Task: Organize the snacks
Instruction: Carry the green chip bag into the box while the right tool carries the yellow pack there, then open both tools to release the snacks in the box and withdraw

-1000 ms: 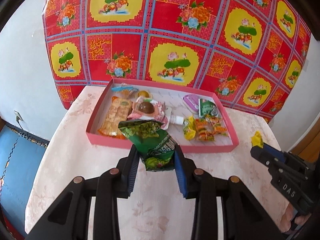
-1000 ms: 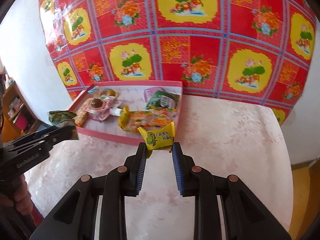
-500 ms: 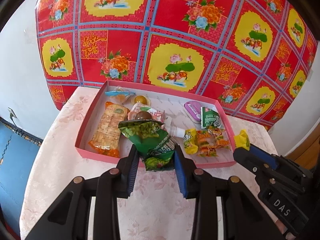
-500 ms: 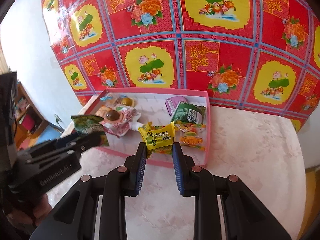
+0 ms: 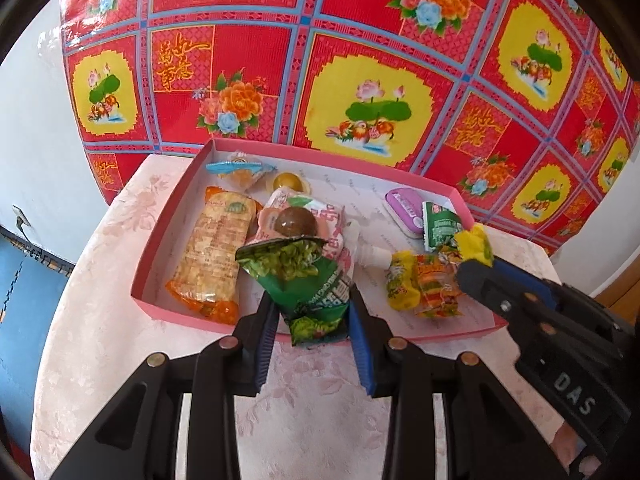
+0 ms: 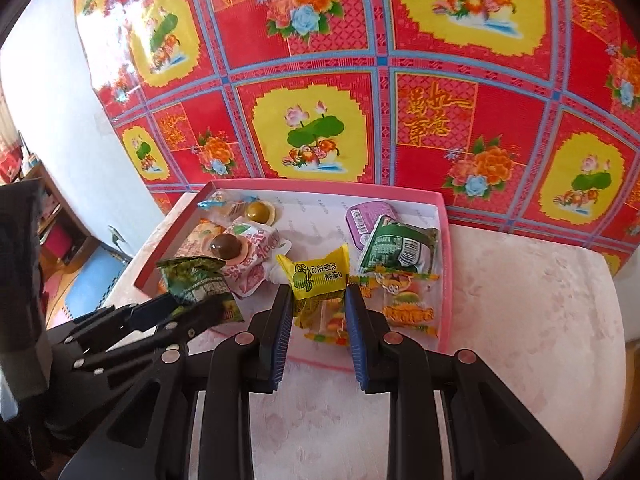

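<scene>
My left gripper [image 5: 312, 312] is shut on a green snack packet [image 5: 304, 280] and holds it over the front wall of the pink tray [image 5: 176, 308]. Over the tray's right half my right gripper [image 6: 318, 300] is shut on a small yellow packet [image 6: 316, 278]. That yellow packet [image 5: 476, 246] and the right gripper's black finger [image 5: 500, 292] also show at the right of the left wrist view. From the right wrist view the green packet [image 6: 196, 280] and the left gripper [image 6: 188, 300] appear at the left.
Inside the tray lie an orange cracker pack [image 5: 212, 256], a pink pack with a brown ball [image 5: 296, 222], a purple tin [image 5: 404, 210], a green sachet [image 6: 396, 250] and yellow-orange candy bags [image 5: 424, 288]. The tray stands on a pale floral tablecloth [image 5: 320, 400]; a red patterned sheet [image 5: 360, 60] hangs behind.
Both grippers moved forward toward the tray with their packets. The right gripper shifted left, from beside the tray to over its right half.
</scene>
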